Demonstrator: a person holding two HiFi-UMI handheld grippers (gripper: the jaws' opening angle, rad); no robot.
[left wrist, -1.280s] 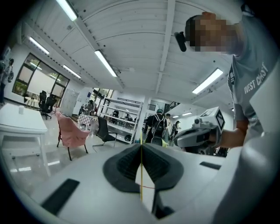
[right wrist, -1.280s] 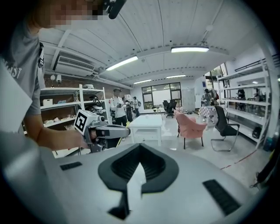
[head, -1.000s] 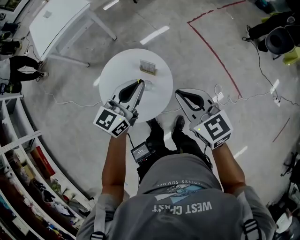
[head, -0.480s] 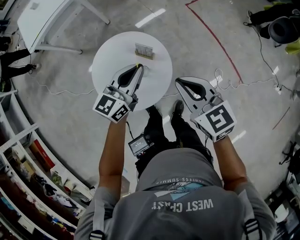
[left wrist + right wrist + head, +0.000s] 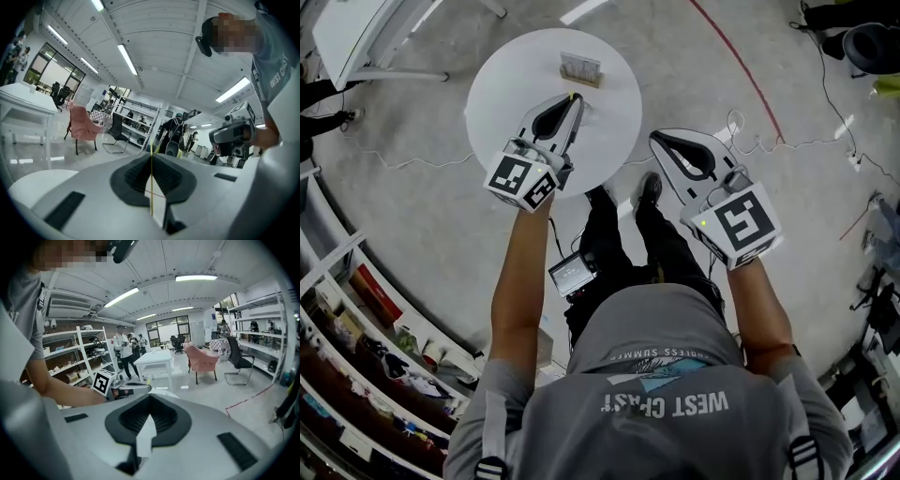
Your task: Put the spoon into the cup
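Two tools show. The left tool is clenched on a thin yellow spoon, seen edge-on between its pads, above the round white bench. Just beyond its tip, a small greyish boxy object stands on the bench. The right tool, pinched closed on nothing, hangs off the bench's edge above the grey floor.

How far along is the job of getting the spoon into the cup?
Nothing looks finished yet. In hand: the left hand-held gripper is shut over the round table on a thin yellow thing, possibly the spoon edge-on. The right hand-held gripper is shut, empty, off the table. Left: dropping it into a cup, which I cannot make out.
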